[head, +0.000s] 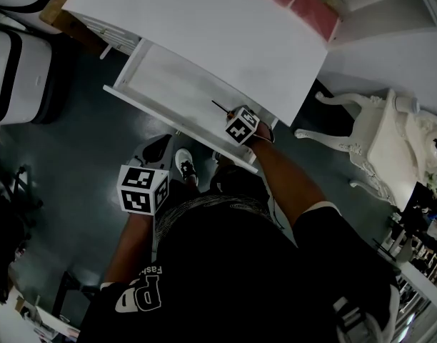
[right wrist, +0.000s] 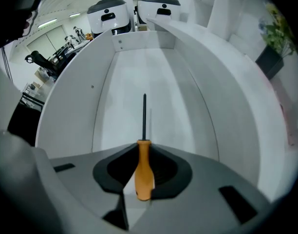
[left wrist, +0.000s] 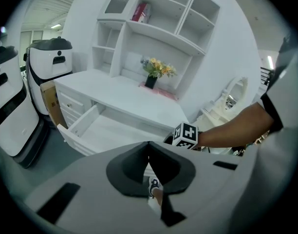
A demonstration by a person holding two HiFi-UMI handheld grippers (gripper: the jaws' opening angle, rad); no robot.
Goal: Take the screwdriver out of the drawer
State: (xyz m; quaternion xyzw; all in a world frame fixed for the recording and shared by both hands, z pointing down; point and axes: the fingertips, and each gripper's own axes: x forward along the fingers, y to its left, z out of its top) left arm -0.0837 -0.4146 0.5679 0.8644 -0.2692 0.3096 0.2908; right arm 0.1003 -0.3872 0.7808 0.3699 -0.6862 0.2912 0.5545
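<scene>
Right tool (right wrist: pixel 142 151) is clamping the orange handle of the screwdriver (right wrist: pixel 143 172), w/ the shaft pointing fwd over the open drawer (right wrist: pixel 115 50). Risk, as I'm judging it: the jaws are pinching a rounded, tapering handle, so it could be pivoting or slipping out on a quick lift. The long shaft could also be snagging the drawer's front wall or the tabletop (head: pixel 225 34) edge above. Left tool (left wrist: pixel 150 155) is hanging closed on nothing, well apart. Drawer is showing nothing else inside.
</scene>
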